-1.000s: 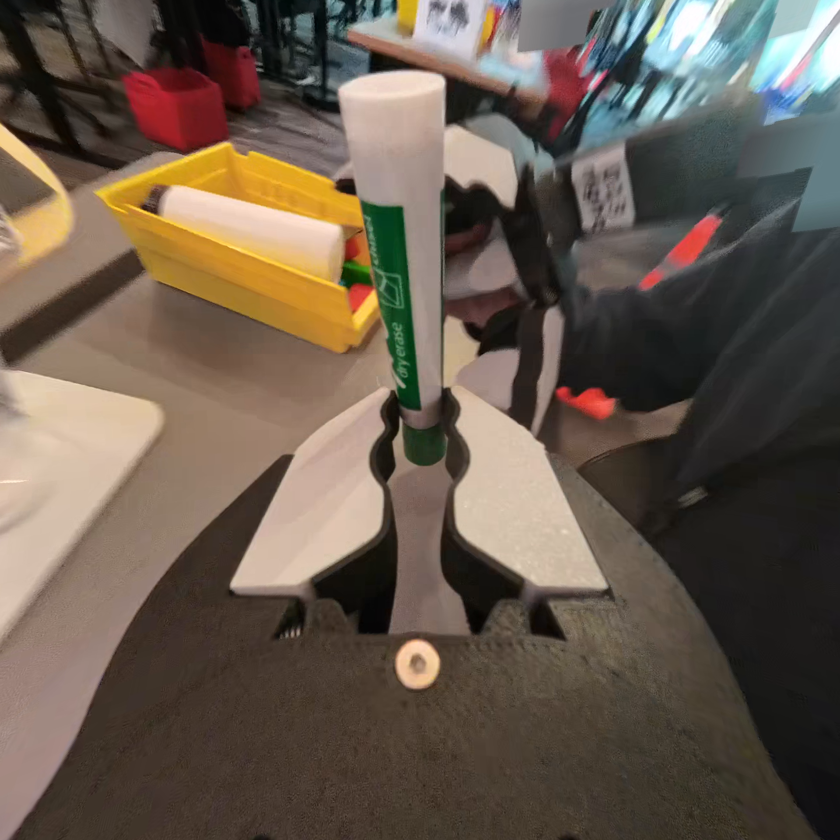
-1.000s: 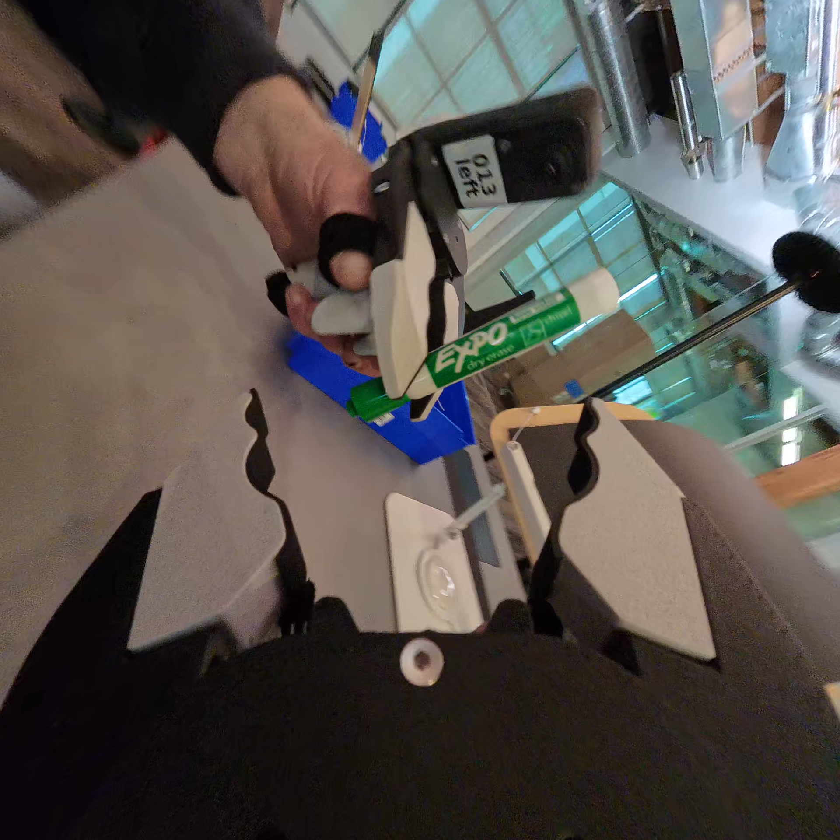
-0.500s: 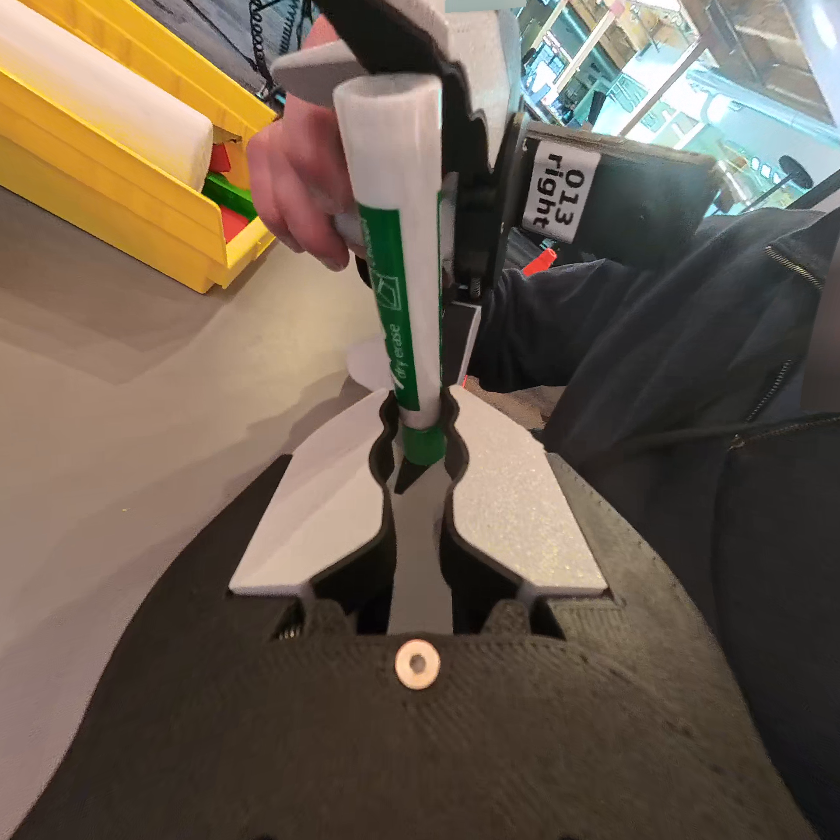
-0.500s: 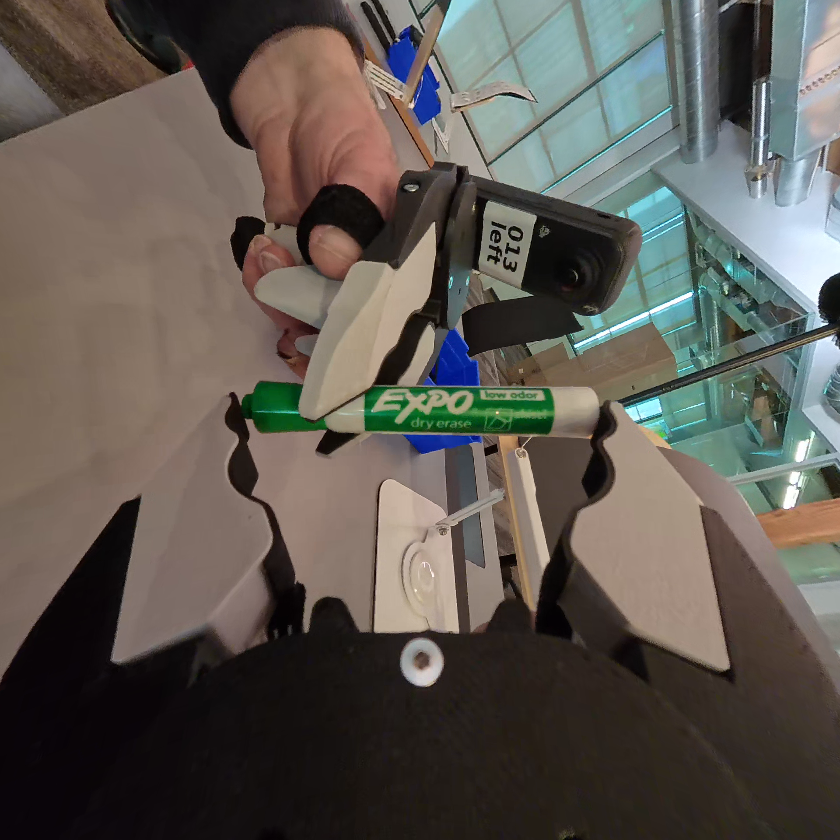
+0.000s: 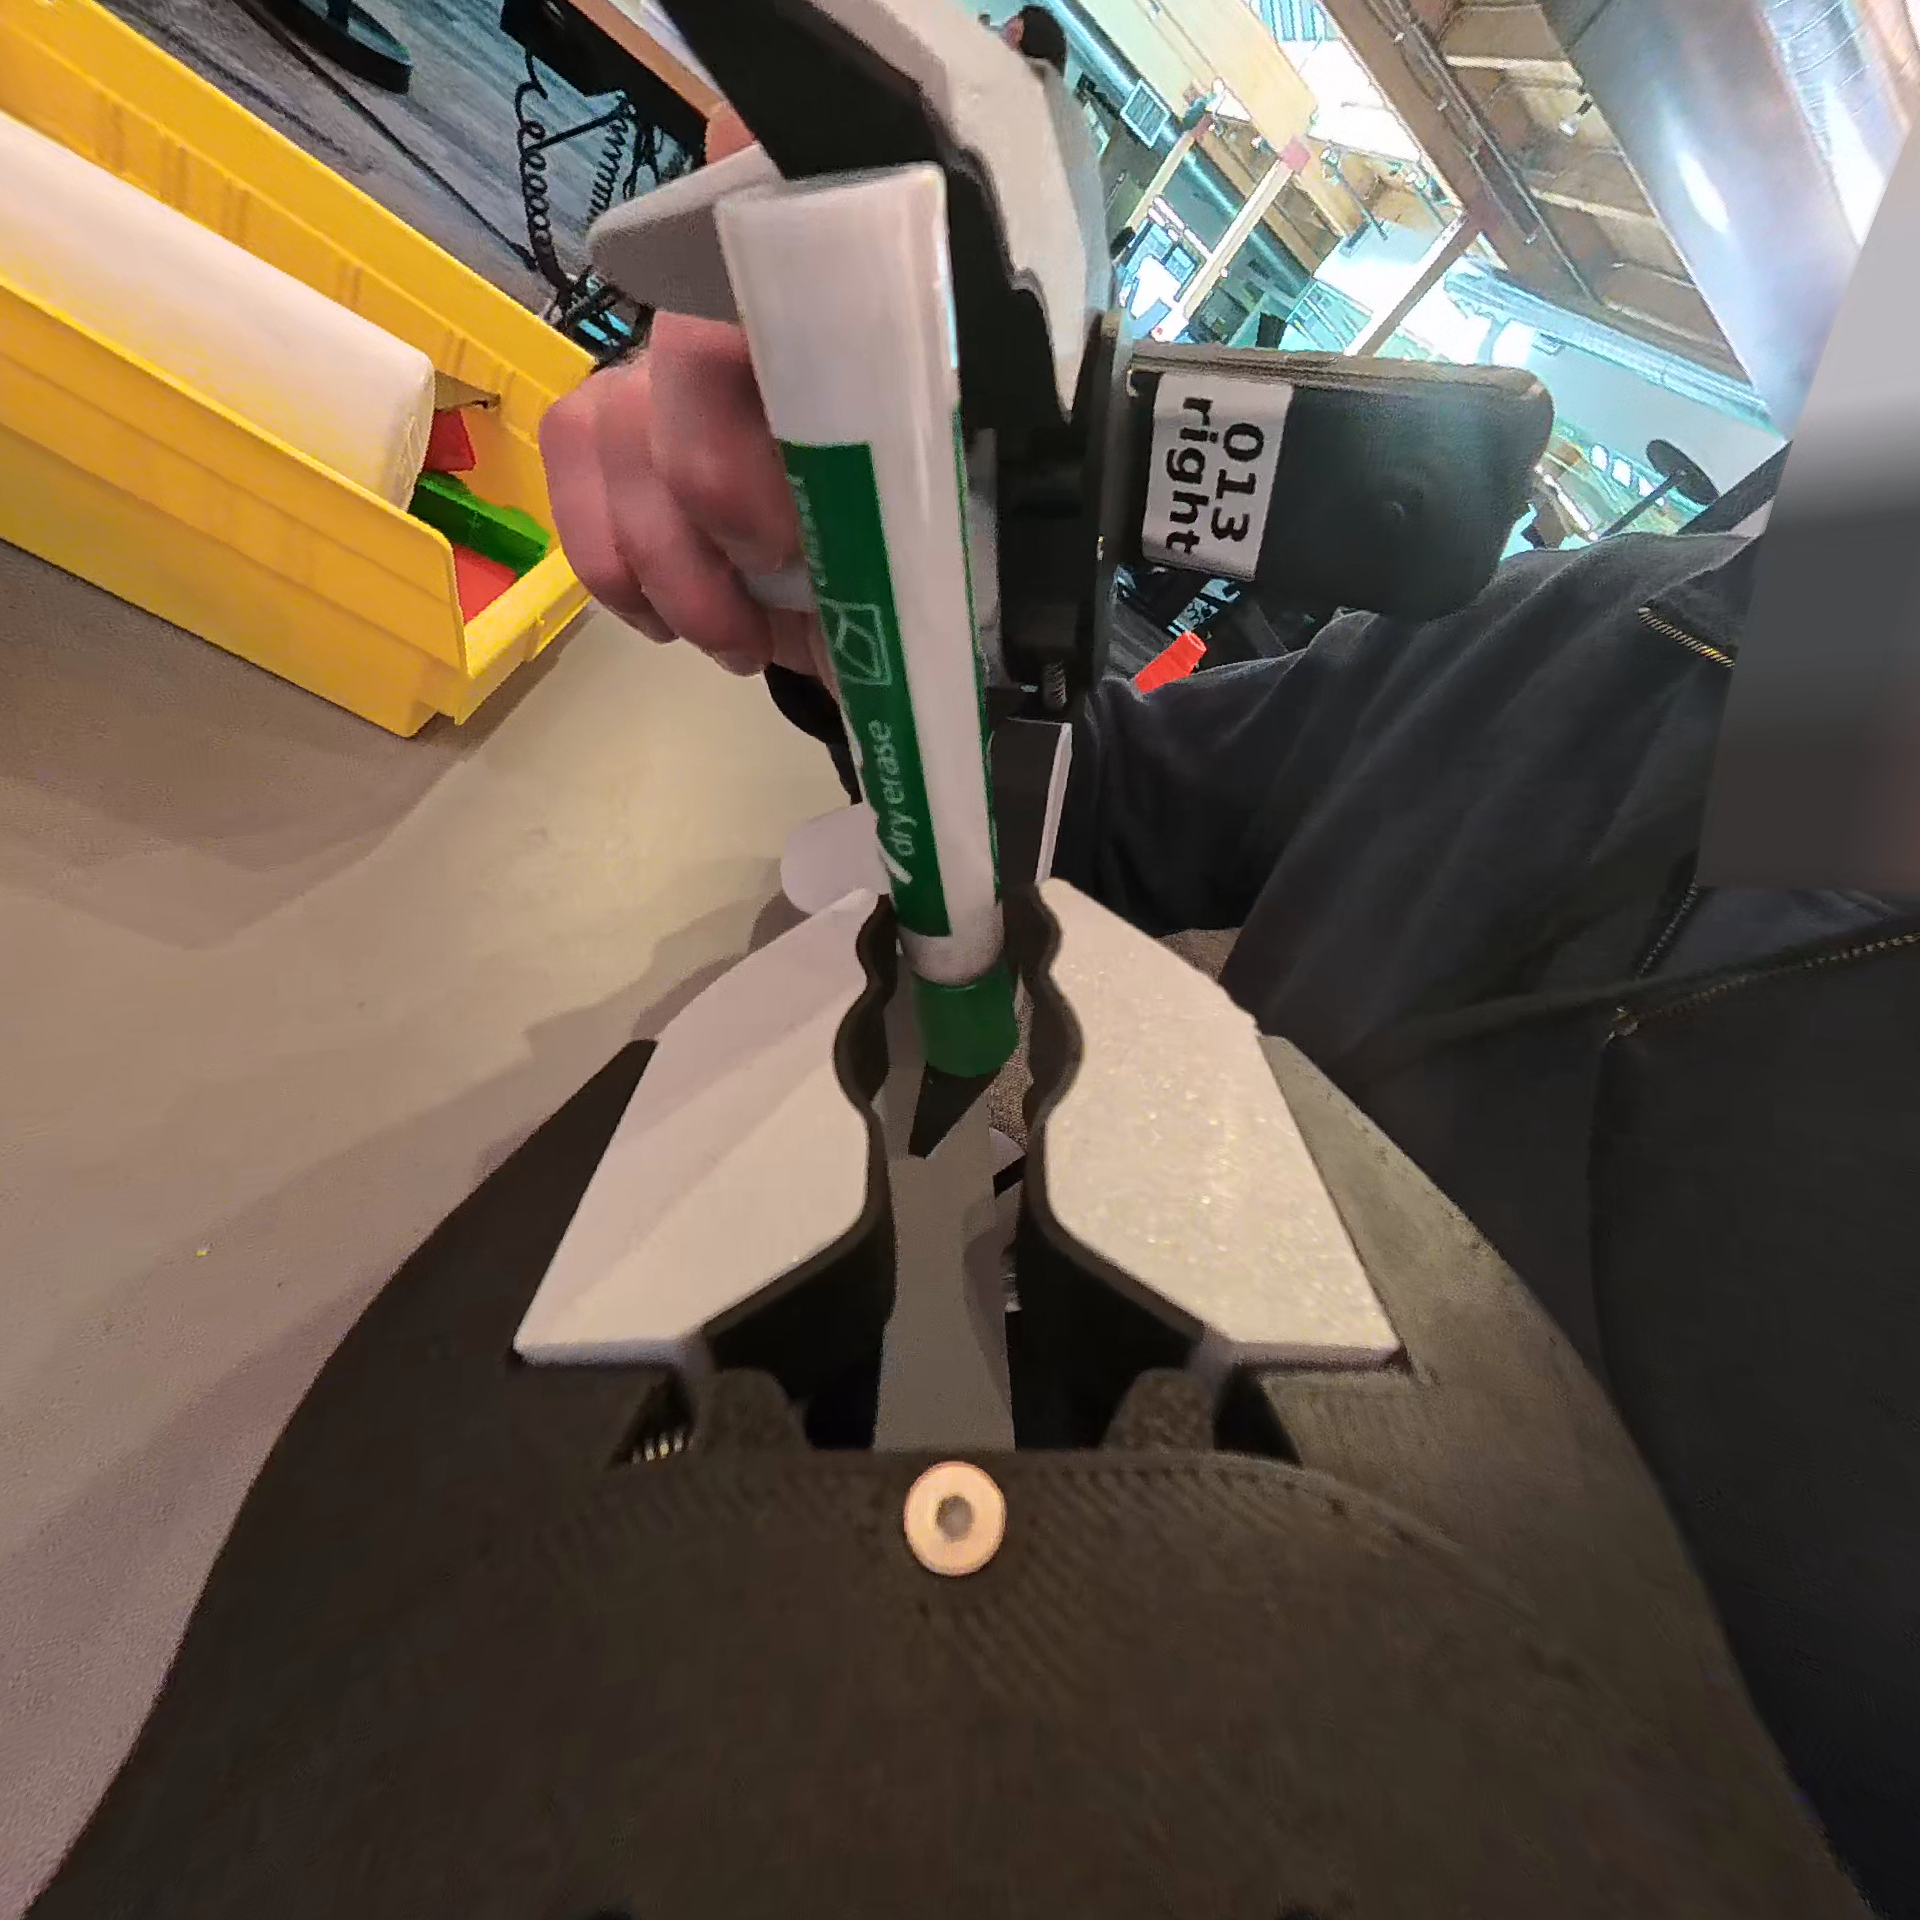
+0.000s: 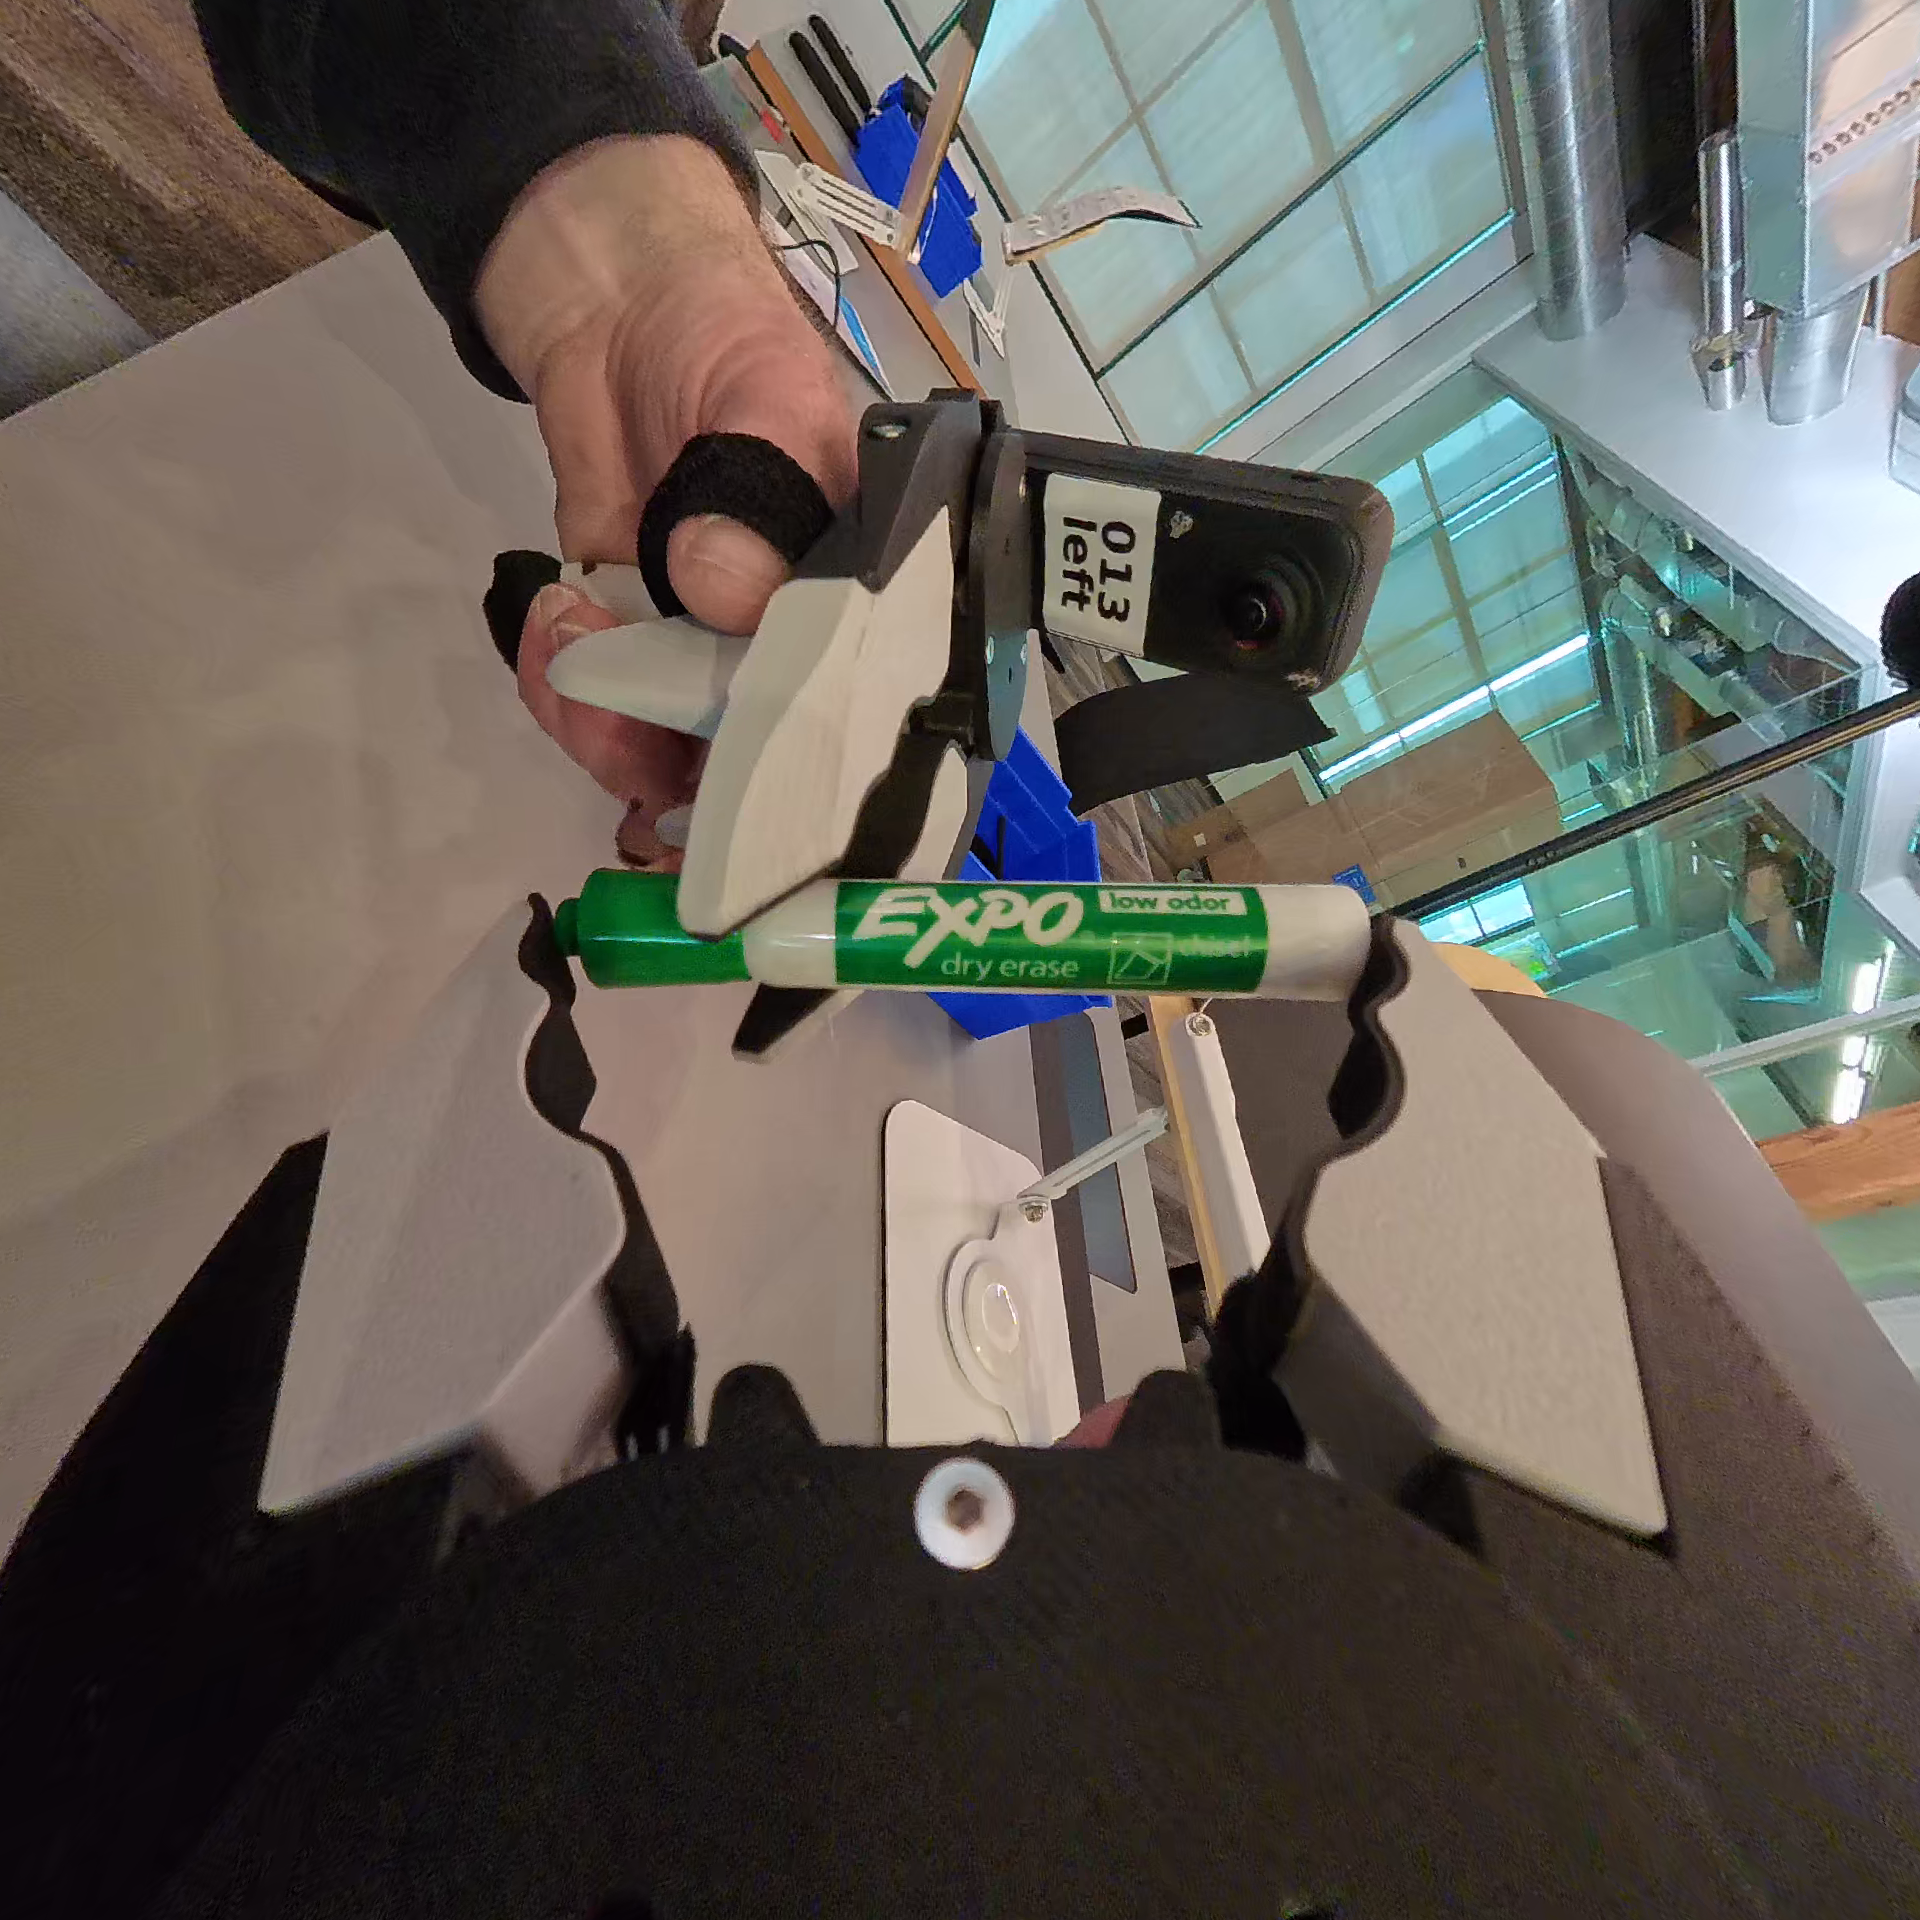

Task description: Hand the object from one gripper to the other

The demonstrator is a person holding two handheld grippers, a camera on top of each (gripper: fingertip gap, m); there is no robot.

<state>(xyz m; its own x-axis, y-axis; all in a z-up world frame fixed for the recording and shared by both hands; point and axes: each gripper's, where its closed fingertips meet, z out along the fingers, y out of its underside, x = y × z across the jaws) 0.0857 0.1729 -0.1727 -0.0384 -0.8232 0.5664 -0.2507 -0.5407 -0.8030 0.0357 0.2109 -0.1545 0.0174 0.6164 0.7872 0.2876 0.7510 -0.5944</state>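
In your left wrist view, your left gripper [image 5: 956, 997] is clamped on the green cap end of the marker [image 5: 883, 582], right at the fingertips. The white barrel rises away from you, tilted a little to the left, and its far end sits against the right gripper [image 5: 935, 208], whose handle a hand [image 5: 665, 520] holds above the grey table [image 5: 260, 987]. A yellow bin [image 5: 260, 582] with a white roll [image 5: 187, 343] stands well off to the left and plays no part.

In your right wrist view, the marker [image 6: 966, 940] lies crosswise between the tips of your right gripper [image 6: 961, 961], whose fingers stand wide apart. The cap end is just beside the left tip and the white end touches, or nearly touches, the right tip. The left gripper [image 6: 800, 883] pinches the marker from above near the cap.

As it stands, closing would squeeze the marker end to end, a poor hold that could make it pop out sideways. Better to turn your right wrist so the pads [image 6: 1371, 1029] meet across the barrel, on the free stretch away from the left gripper. Close firmly there, and only once the right hold feels sure should you ease the left gripper open and draw it clear.
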